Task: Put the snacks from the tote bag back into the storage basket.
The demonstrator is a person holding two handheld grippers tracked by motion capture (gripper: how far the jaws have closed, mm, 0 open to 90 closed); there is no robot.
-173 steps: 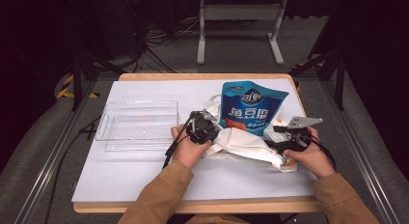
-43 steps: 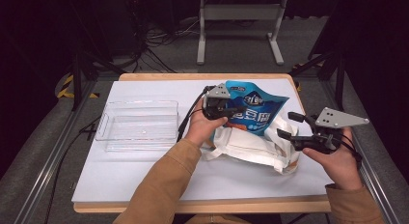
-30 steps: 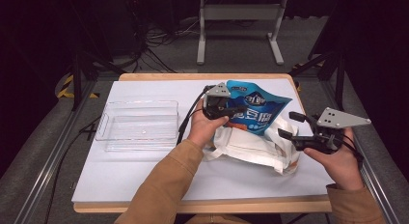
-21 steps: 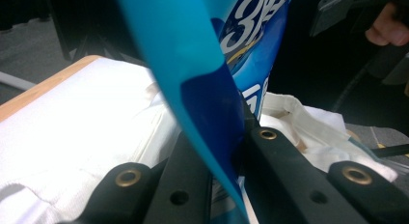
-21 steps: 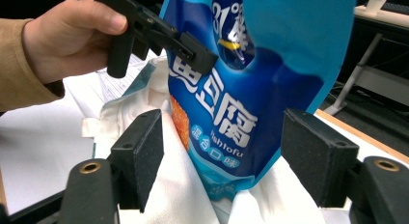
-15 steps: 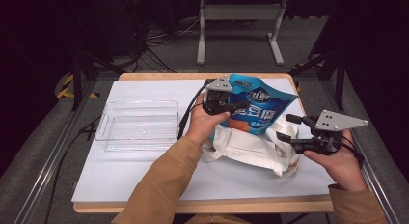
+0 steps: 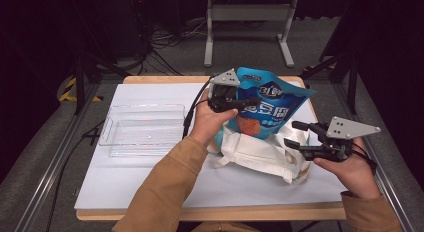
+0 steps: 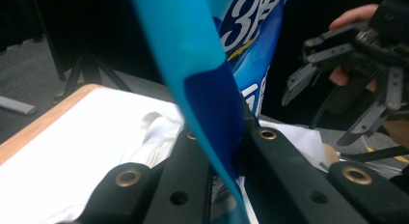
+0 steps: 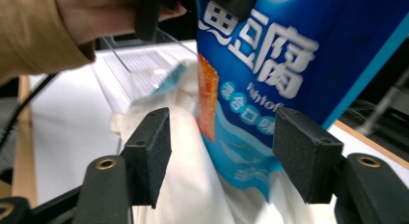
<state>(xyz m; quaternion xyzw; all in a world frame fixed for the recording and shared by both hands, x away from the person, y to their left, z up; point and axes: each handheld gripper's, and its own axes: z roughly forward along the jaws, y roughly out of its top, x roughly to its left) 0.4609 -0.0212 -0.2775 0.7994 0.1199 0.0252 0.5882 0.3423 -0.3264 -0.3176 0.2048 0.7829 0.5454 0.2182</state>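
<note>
Two grippers: both were seen over a white-covered table (image 7: 125,187), one in each hand of a person in tan sleeves.
Left gripper (image 7: 248,101): its black jaws were pressed flat together on the upper edge of a glossy blue plastic snack pouch with white lettering (image 7: 265,109); in the left gripper view the folded blue edge (image 8: 207,103) was pinched between the two jaws.
Pouch position: it was held upright and tilted above the table, its lower end resting in or against the mouth of a crumpled cream cloth tote bag (image 7: 260,154); whether the bottom was inside the bag could not be told.
Right gripper (image 7: 295,134): it was held to the right of the bag, pointing towards the pouch; its jaws had just been closing but were seen well apart, nothing gripped.
Right gripper view: the pouch (image 9: 270,84) and bag (image 9: 188,175) were seen beyond the gap between the foam pads (image 9: 154,151), untouched by them.
Clear rectangular plastic tray (image 7: 142,136): it was placed on the table's left part, apart from the bag.
</note>
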